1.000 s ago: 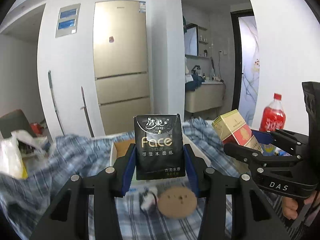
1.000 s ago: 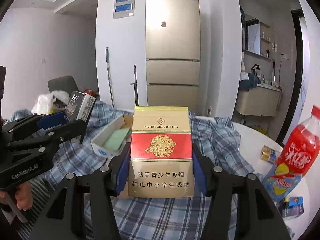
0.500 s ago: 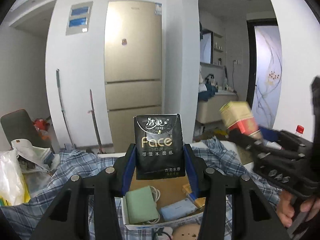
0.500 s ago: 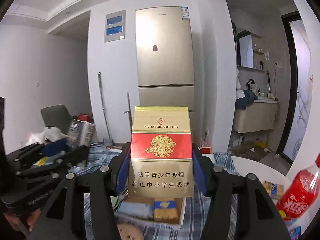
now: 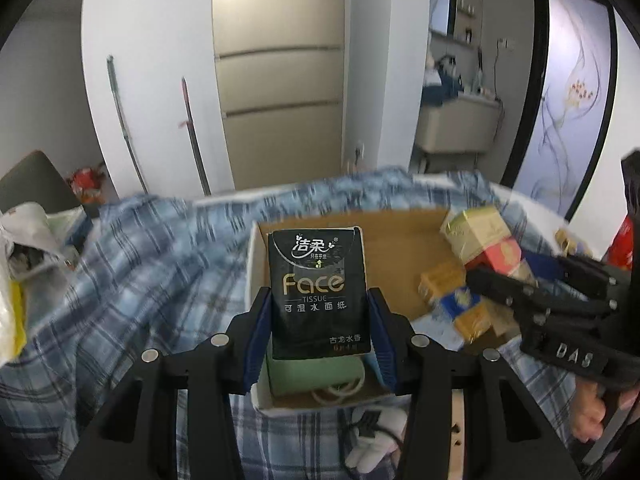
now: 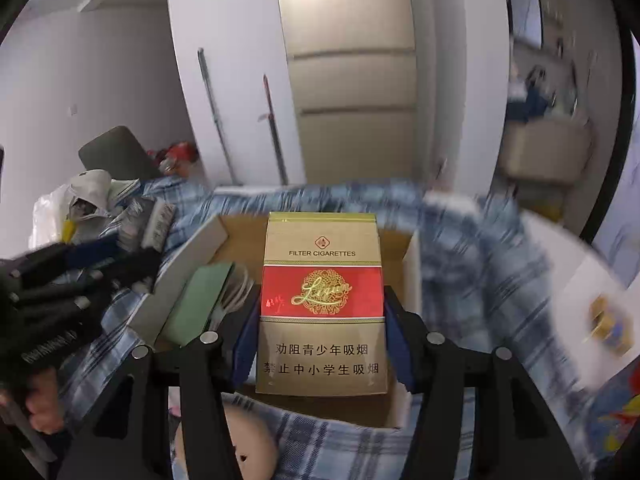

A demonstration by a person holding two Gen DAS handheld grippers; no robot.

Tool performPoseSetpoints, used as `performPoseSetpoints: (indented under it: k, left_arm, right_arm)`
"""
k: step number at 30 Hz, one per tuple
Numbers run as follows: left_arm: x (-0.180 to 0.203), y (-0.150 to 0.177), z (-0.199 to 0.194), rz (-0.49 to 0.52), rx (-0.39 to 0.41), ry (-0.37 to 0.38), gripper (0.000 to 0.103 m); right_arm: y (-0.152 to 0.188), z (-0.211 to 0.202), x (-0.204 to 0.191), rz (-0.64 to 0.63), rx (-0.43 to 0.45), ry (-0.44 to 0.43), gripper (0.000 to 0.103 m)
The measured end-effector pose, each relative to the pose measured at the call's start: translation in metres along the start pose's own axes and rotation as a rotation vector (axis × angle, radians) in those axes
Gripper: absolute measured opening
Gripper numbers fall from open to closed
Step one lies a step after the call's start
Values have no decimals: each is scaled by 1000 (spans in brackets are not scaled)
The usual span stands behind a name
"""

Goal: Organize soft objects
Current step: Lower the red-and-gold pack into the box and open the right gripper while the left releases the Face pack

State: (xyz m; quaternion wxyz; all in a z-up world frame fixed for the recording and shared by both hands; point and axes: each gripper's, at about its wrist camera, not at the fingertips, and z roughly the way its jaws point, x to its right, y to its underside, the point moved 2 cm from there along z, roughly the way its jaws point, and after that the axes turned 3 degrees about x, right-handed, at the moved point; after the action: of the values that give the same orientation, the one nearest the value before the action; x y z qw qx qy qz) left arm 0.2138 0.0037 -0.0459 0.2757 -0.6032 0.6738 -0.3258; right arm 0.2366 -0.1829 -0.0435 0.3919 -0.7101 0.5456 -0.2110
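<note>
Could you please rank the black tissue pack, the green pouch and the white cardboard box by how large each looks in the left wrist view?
1. white cardboard box
2. black tissue pack, enlarged by nearness to the camera
3. green pouch, partly hidden, so its rank is unsure

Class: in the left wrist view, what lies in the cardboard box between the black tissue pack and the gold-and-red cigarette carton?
Small yellow-and-blue packets lie on the cardboard box floor between the black tissue pack and gold-and-red cigarette carton, seen in the left wrist view.
</note>
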Motion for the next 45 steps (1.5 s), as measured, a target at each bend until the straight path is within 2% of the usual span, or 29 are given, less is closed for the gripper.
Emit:
performPoseSetpoints:
  k: [5, 9, 16, 17, 19, 25, 29, 31, 36, 38, 41, 45]
  left_arm:
    - [-2, 14, 16, -16, -62, 1, 49]
    - [-1, 18, 22, -10, -76, -4, 49]
    - [-1, 20, 23, -3, -68, -8, 49]
    - [0, 20, 22, 0, -68, -3, 49]
    - [1, 20, 20, 1, -60, 3, 57]
    - [1, 13, 3, -6, 36, 21, 78]
    - [3, 2, -27, 2, 171, 35, 79]
    - [5, -4, -45, 7, 232, 24, 87]
    - [18, -16, -90, 35, 379, -10, 88]
    - [20, -20, -106, 32, 397, 7, 88]
    - [20, -18, -129, 18, 438, 16, 88]
    - [16, -11, -158, 4, 475, 23, 88]
  right_arm:
    - [10, 19, 4, 6, -65, -1, 55]
    - [19, 27, 5, 18, -110, -15, 55]
    - [23, 35, 1, 1, -127, 9, 55]
    - [23, 35, 1, 1, -126, 14, 60]
    - [22, 34, 2, 0, -113, 27, 68]
    - [17, 26, 4, 1, -76, 38, 72]
    - [12, 17, 6, -3, -48, 54, 72]
    - [6, 4, 6, -8, 1, 72, 72]
    - [-13, -42, -2, -45, 127, 86, 73]
    - [-19, -63, -7, -66, 178, 86, 81]
    - [-21, -92, -13, -87, 254, 105, 83]
    - [-19, -123, -16, -77, 301, 85, 86]
